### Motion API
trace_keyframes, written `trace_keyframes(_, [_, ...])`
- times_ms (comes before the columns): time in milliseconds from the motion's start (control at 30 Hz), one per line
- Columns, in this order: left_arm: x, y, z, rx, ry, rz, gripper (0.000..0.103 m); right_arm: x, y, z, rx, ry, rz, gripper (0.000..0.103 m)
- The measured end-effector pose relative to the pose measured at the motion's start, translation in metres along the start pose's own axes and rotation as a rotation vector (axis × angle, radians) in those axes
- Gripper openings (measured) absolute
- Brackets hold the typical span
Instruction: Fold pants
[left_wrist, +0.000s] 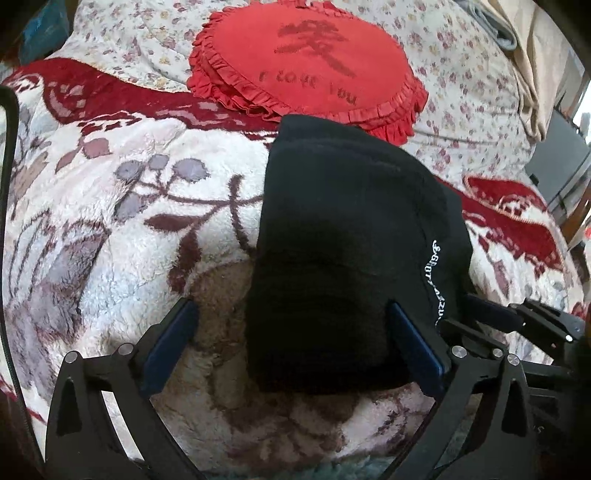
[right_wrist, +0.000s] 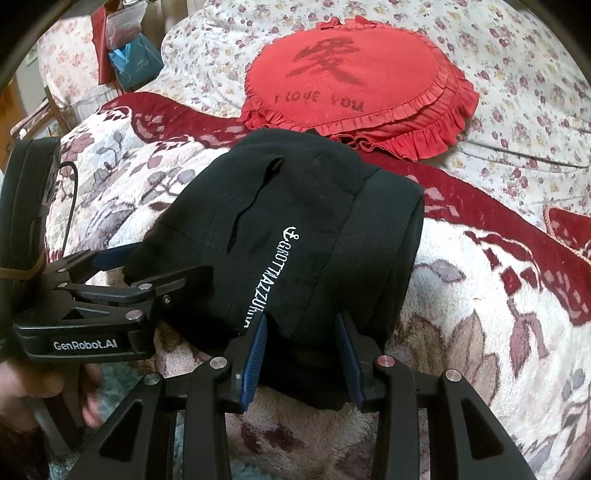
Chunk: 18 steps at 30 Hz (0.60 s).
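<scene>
The black pants (left_wrist: 343, 236) lie folded into a compact bundle on the fleece blanket, white lettering along one side; they also show in the right wrist view (right_wrist: 295, 229). My left gripper (left_wrist: 291, 332) is open, its blue-padded fingers wide apart on either side of the bundle's near left end. In the right wrist view the left gripper (right_wrist: 122, 266) sits at the bundle's left edge. My right gripper (right_wrist: 301, 354) is open, its jaws straddling the near edge of the bundle by the waistband, not pressed on the cloth.
A red ruffled heart cushion (left_wrist: 306, 70) lies just beyond the pants on a floral quilt (left_wrist: 461, 103). The patterned cream and red fleece blanket (left_wrist: 129, 221) covers the bed. Bags (right_wrist: 125, 48) stand at the far left.
</scene>
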<state>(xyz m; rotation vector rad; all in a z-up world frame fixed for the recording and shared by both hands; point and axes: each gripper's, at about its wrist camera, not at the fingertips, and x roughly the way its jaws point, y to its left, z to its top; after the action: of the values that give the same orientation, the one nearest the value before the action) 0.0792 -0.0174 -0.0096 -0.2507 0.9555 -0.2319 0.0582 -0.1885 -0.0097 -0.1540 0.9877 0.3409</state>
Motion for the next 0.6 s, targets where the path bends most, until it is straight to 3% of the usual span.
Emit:
trace_keyframes(133, [-0.003, 0.002, -0.006, -0.049, -0.069, 0.004, 0.103, 0.0, -0.001, 0.0, 0.0, 0.0, 0.002, 0.037])
trace_keyframes(600, [-0.003, 0.005, -0.003, -0.121, -0.093, 0.009, 0.103, -0.001, -0.012, 0.003, 0.113, -0.013, 0.075, 0.039])
